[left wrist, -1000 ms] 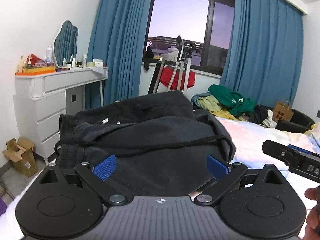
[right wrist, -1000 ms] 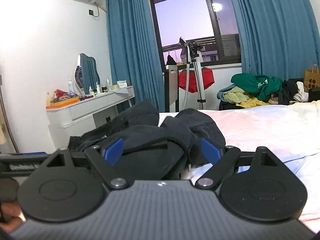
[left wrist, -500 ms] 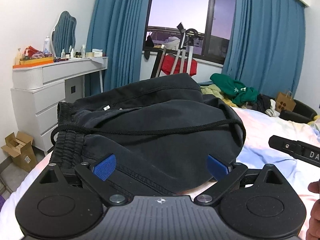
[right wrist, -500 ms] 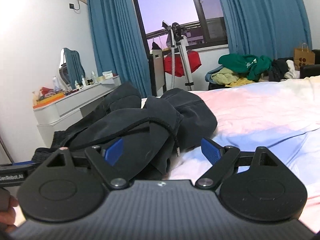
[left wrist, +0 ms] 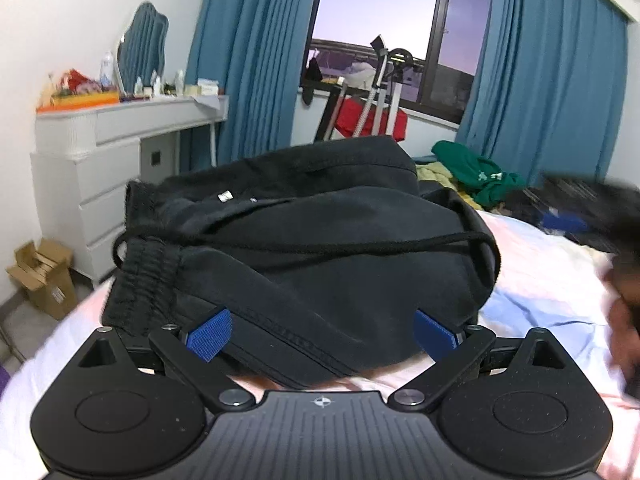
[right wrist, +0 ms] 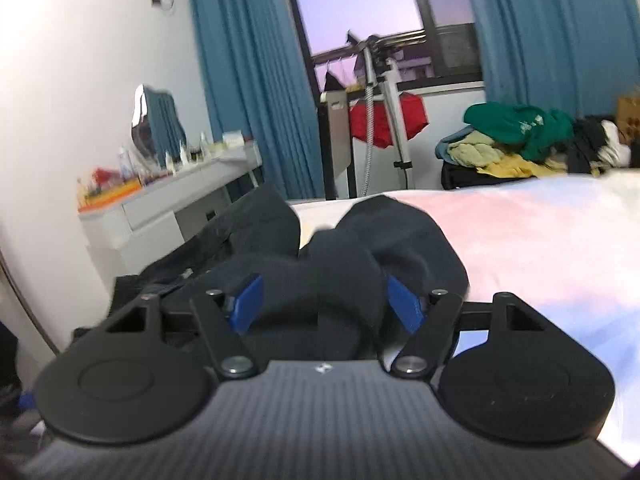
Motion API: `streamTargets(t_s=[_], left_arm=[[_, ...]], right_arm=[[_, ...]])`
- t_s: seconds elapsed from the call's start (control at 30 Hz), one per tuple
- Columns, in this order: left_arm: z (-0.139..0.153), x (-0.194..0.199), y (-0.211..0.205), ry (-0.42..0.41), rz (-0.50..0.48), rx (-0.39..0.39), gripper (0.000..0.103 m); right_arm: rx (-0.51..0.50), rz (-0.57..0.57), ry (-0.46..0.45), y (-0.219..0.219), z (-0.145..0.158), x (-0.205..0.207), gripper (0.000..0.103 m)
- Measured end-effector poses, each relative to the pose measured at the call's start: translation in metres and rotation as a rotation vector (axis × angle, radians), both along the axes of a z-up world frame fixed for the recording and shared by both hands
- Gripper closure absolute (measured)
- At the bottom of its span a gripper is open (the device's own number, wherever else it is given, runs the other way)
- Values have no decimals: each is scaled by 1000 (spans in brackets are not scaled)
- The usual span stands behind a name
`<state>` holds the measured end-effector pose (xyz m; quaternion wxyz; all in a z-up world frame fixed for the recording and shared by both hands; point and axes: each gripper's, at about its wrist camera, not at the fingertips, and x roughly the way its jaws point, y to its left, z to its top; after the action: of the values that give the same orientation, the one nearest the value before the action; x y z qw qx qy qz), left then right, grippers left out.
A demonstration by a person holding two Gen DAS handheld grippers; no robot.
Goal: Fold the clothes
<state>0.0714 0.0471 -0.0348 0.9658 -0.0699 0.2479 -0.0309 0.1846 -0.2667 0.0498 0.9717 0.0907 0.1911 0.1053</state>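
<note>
A black garment (left wrist: 320, 240) with an elastic waistband (left wrist: 148, 276) and a drawstring (left wrist: 360, 246) lies bunched on the pastel bed sheet (left wrist: 540, 280). My left gripper (left wrist: 322, 334) is open at its near edge, and the hem lies between the blue pads (left wrist: 208, 334). My right gripper (right wrist: 324, 306) is open but narrowed, with a thick fold of the same black garment (right wrist: 328, 272) between its fingers. In the left wrist view the right gripper (left wrist: 580, 216) shows as a blur at the right, above a hand (left wrist: 624, 320).
A white dresser (left wrist: 120, 152) with a mirror and bottles stands left of the bed, with a cardboard box (left wrist: 44, 276) on the floor. Blue curtains (left wrist: 248, 60) frame the window. A pile of clothes (right wrist: 516, 140) and a stand with red fabric (right wrist: 384, 120) lie beyond the bed.
My right gripper has pushed forward into the black garment and its fingers have drawn closer together. In the left view it has risen and blurred. The left gripper has edged a little closer.
</note>
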Motion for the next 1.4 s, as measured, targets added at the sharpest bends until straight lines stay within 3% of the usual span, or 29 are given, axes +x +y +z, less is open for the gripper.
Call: streamTargets(t_s=[0.13, 0.2, 0.27, 0.3, 0.37, 0.43, 0.57, 0.63, 0.8, 0.9, 1.0, 1.23, 1.37, 1.4], left_arm=[[-15, 13, -5, -20, 28, 43, 5], [-25, 21, -7, -16, 19, 63, 5], [-33, 28, -6, 3, -7, 48, 5], [-36, 31, -6, 12, -19, 39, 5], [-41, 36, -4, 17, -37, 21, 5], [-45, 40, -3, 20, -48, 4, 5], [-47, 42, 2, 13, -52, -23, 5], [-43, 40, 4, 5, -45, -35, 5], [-32, 27, 7, -18, -17, -33, 5], [-25, 16, 8, -30, -5, -28, 5], [-18, 1, 7, -40, 0, -3, 5], [-14, -18, -9, -47, 11, 70, 5], [-18, -14, -17, -29, 17, 87, 5], [-20, -12, -18, -22, 18, 87, 5]], right_arm=[[-93, -13, 107, 24, 11, 85, 39], [-140, -7, 160, 38, 8, 121, 40], [-149, 3, 238, 47, -4, 148, 47], [-161, -5, 275, 51, -11, 159, 52], [-190, -30, 326, 58, -25, 171, 86], [-182, -65, 344, 57, -34, 170, 98], [-122, -84, 213, 44, -21, 127, 98], [-3, -79, 164, 24, -9, 96, 98], [230, -158, 111, -38, 9, 2, 98], [334, -182, 160, -64, -6, -53, 98], [351, -146, 268, -63, -38, -90, 98], [297, -50, 317, -40, -64, -122, 97], [265, 1, 343, -28, -77, -136, 91], [251, -1, 340, -28, -74, -122, 88]])
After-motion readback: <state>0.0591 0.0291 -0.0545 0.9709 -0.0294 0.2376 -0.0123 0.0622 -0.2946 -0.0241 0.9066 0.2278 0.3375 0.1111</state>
